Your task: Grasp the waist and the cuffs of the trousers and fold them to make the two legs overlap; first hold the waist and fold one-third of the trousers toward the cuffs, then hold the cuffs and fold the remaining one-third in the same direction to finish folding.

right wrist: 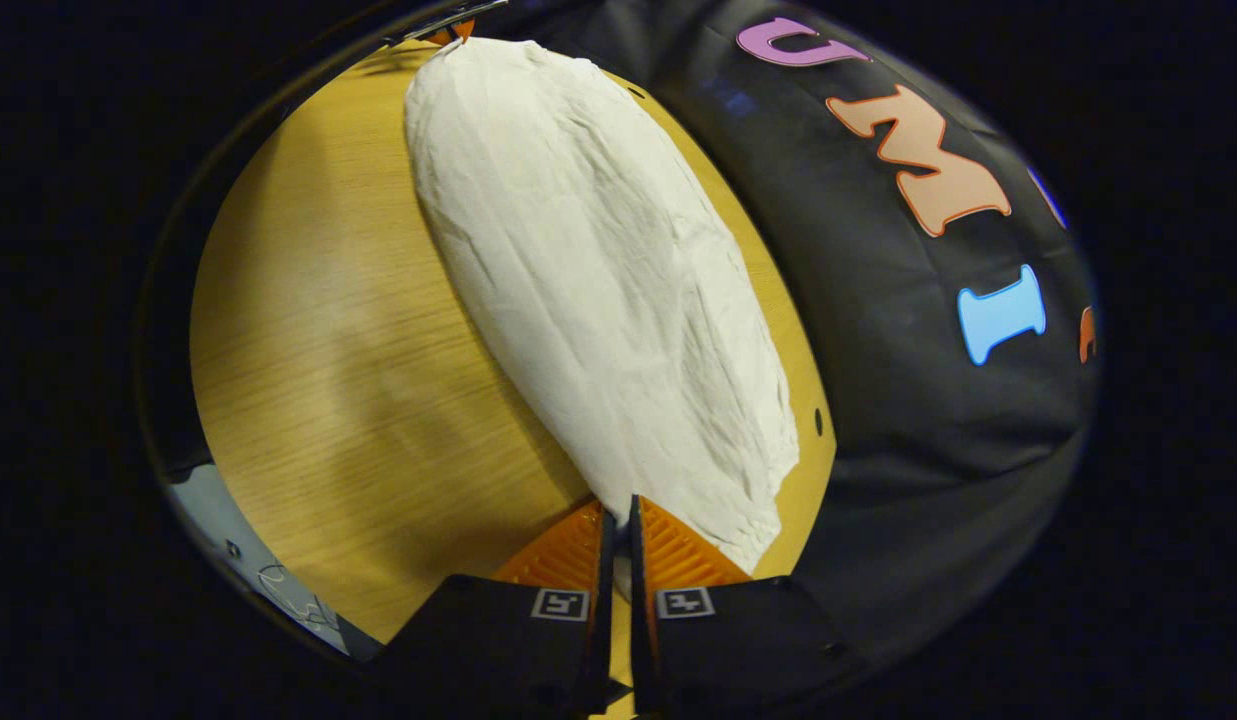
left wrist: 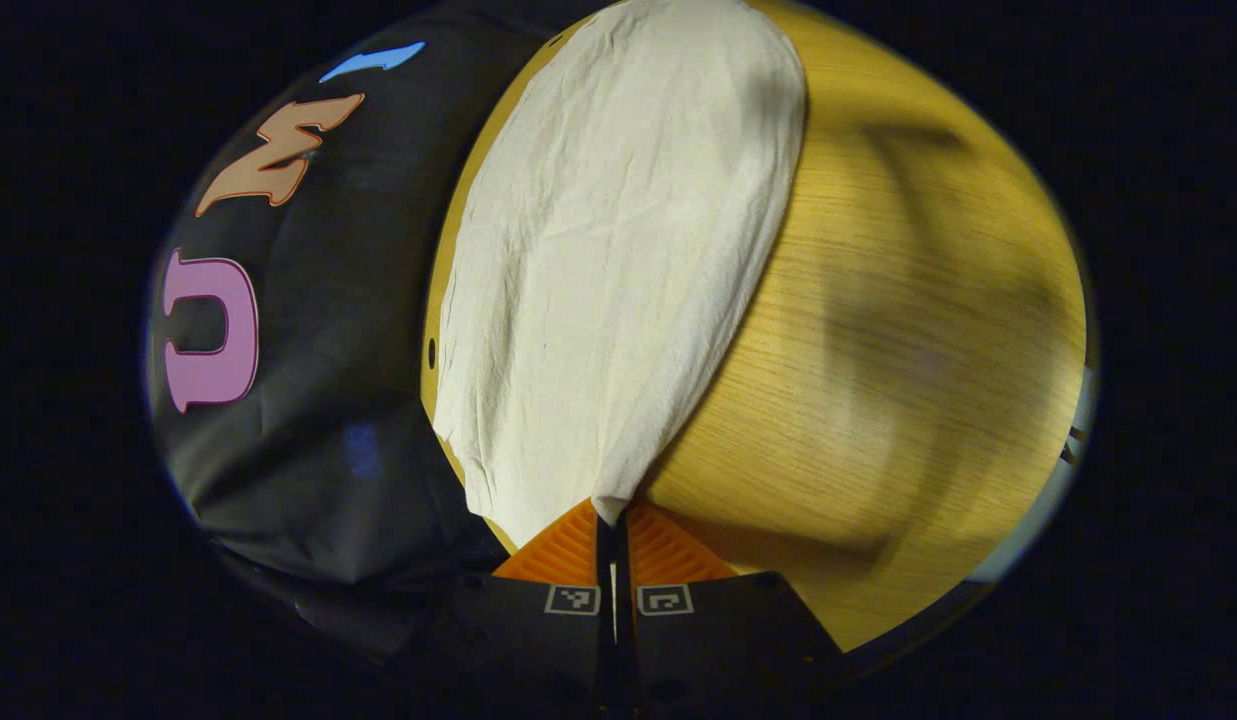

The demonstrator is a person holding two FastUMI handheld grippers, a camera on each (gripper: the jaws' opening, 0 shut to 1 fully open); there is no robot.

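White trousers [left wrist: 608,270] lie stretched along the far side of a wooden table [left wrist: 878,330], close to the black cloth wall. In the left gripper view my left gripper [left wrist: 612,522] is shut on one end corner of the cloth, which tapers into the fingers. In the right gripper view the trousers [right wrist: 598,280] run away from my right gripper [right wrist: 618,510], which is shut on the opposite end's near corner. At the top of that view the left gripper [right wrist: 456,30] shows small at the far end of the cloth. Which end is waist or cuffs is unclear.
The black cloth wall [left wrist: 328,380] hangs right behind the table's far edge. Bare wooden tabletop [right wrist: 328,330] spreads on the near side of the trousers. A pale floor patch [right wrist: 218,530] shows past the table's edge in the right gripper view.
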